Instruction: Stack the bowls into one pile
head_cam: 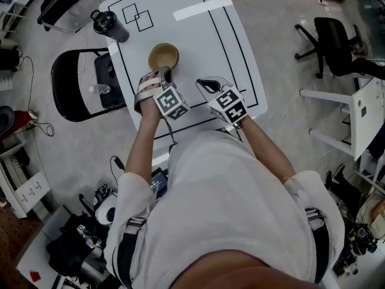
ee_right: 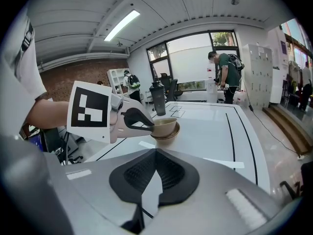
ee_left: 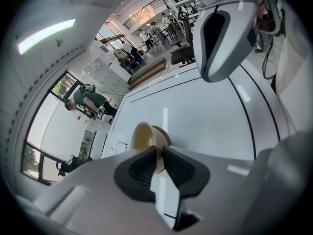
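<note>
Two tan bowls sit nested on the white table (head_cam: pixel 207 47); from the head view they look like a single bowl (head_cam: pixel 163 56). In the right gripper view the upper bowl (ee_right: pixel 164 126) rests inside the lower bowl (ee_right: pixel 171 135). My left gripper (head_cam: pixel 165 72) is shut on the near rim of the upper bowl (ee_left: pixel 146 137), its pads pinching the rim edge (ee_left: pixel 160 155). My right gripper (head_cam: pixel 206 83) hovers to the right of the bowls, apart from them. Its jaws (ee_right: pixel 156 166) are shut with nothing between them.
A black tumbler (head_cam: pixel 109 24) stands at the table's far left corner. Black lines and a white tape strip (head_cam: pixel 203 8) mark the tabletop. A black chair (head_cam: pixel 78 83) stands left of the table, an office chair (head_cam: pixel 337 41) and a white desk (head_cam: pixel 367 110) to the right.
</note>
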The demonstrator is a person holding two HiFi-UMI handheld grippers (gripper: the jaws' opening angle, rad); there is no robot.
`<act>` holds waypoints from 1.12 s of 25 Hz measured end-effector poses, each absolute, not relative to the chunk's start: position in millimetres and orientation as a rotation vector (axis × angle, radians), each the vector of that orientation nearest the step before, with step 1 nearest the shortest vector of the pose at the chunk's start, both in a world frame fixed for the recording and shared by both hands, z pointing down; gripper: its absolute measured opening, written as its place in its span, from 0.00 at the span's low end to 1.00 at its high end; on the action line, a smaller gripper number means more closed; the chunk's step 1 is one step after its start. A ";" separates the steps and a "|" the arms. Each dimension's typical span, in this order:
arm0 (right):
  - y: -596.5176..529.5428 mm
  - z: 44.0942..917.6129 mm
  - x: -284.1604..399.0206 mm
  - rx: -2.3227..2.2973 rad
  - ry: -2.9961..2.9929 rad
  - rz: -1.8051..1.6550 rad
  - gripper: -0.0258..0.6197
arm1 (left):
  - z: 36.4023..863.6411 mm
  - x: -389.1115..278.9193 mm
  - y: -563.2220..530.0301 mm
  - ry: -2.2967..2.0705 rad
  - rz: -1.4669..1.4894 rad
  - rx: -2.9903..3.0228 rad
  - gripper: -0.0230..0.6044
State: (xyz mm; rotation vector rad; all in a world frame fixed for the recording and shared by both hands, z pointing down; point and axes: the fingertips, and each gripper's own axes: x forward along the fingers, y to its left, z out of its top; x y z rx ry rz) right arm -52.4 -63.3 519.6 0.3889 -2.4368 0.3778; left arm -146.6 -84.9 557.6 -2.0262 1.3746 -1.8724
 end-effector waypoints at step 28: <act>-72.0 535.2 -60.9 0.436 -2.410 0.448 0.04 | 579.4 -149.4 -87.5 1.416 -1.836 -2.185 0.09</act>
